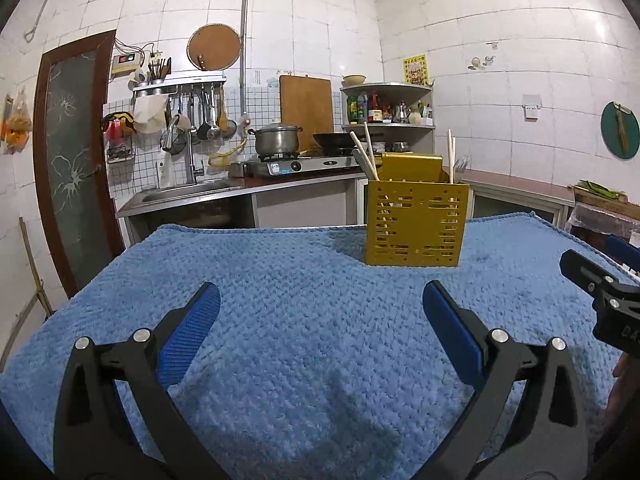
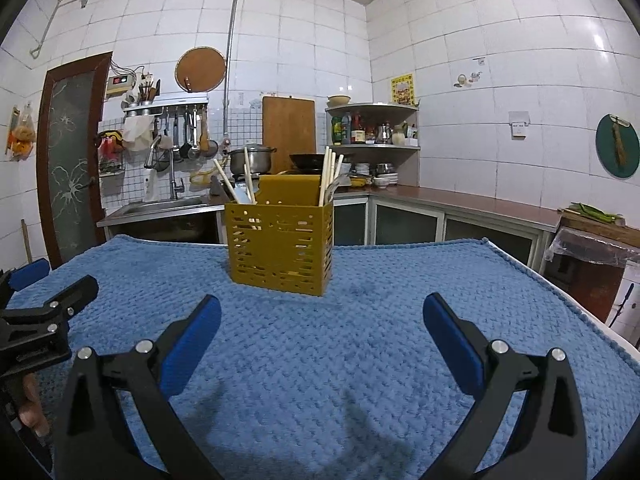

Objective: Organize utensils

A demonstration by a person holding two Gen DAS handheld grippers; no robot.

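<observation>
A yellow slotted utensil holder stands upright on the blue towel at the far side of the table. Wooden chopsticks and some metal utensils stick out of its compartments. My left gripper is open above the towel, well short of the holder, with nothing between its blue pads. My right gripper is open too, empty, facing the holder from a short distance. Each gripper shows at the edge of the other's view, the right gripper and the left gripper.
Behind the table runs a counter with a sink, a gas stove with a pot and a wok, a corner shelf with bottles, and hanging ladles. A door stands left. A person's fingers hold the left gripper's handle.
</observation>
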